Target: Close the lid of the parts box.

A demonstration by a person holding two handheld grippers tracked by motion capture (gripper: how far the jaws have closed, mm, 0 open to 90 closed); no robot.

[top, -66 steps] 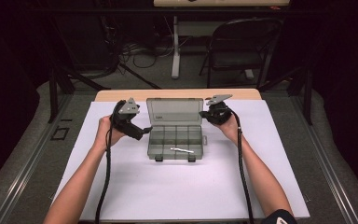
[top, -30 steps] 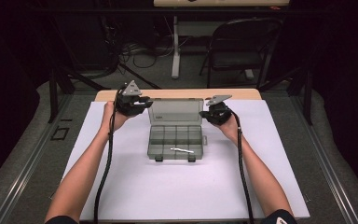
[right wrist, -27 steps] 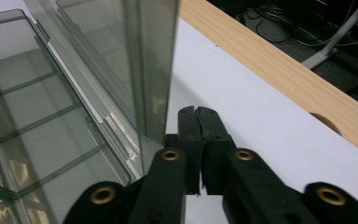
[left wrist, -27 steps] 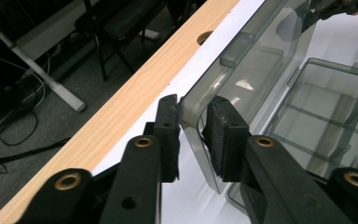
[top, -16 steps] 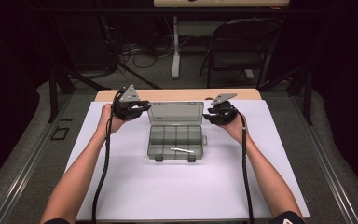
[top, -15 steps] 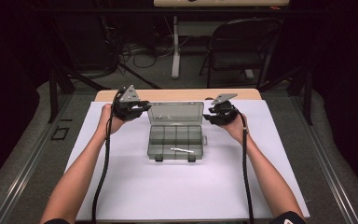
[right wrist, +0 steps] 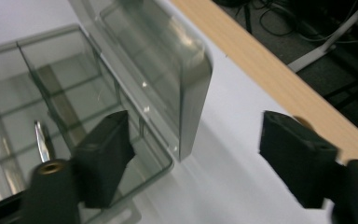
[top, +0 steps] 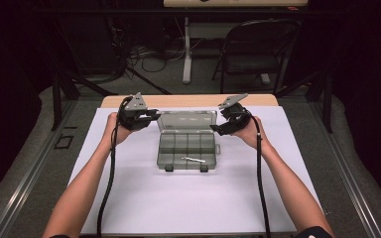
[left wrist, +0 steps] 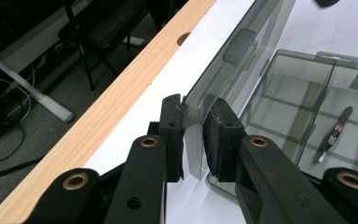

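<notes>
1. Over on the left, the left gripper (top: 151,116) is clamped onto the lid (top: 187,120) of the clear compartment box (top: 186,148). In the left gripper view the two black pads (left wrist: 172,135) pinch the lid's near corner (left wrist: 193,112), one pad on each face of the smoky plastic.
2. The person's left hand (top: 115,129) holds that gripper just off the box's left rear corner, its cable (top: 106,188) trailing back along the forearm over the white sheet (top: 188,203).
3. Centre of the table now: the box sits open on the white sheet, its base flat and divided into compartments, the lid standing up from the rear edge and leaning a little away from the person.
4. Inside the base, in a front compartment, lies a small pair of metal tweezers (top: 193,159); you can spot them in the left gripper view (left wrist: 334,134) too, resting on the clear floor.
5. Behind the sheet runs the bare wooden edge of the table (top: 188,100).
6. To the right, the right gripper (top: 222,130) hovers beside the lid's right end with its jaws apart; they have just been opening. In the right gripper view the lid's edge (right wrist: 193,93) stands between the two pads (right wrist: 105,154), touched by neither.
7. The person's right hand (top: 248,131) carries that gripper just off the box's right rear corner.
</notes>
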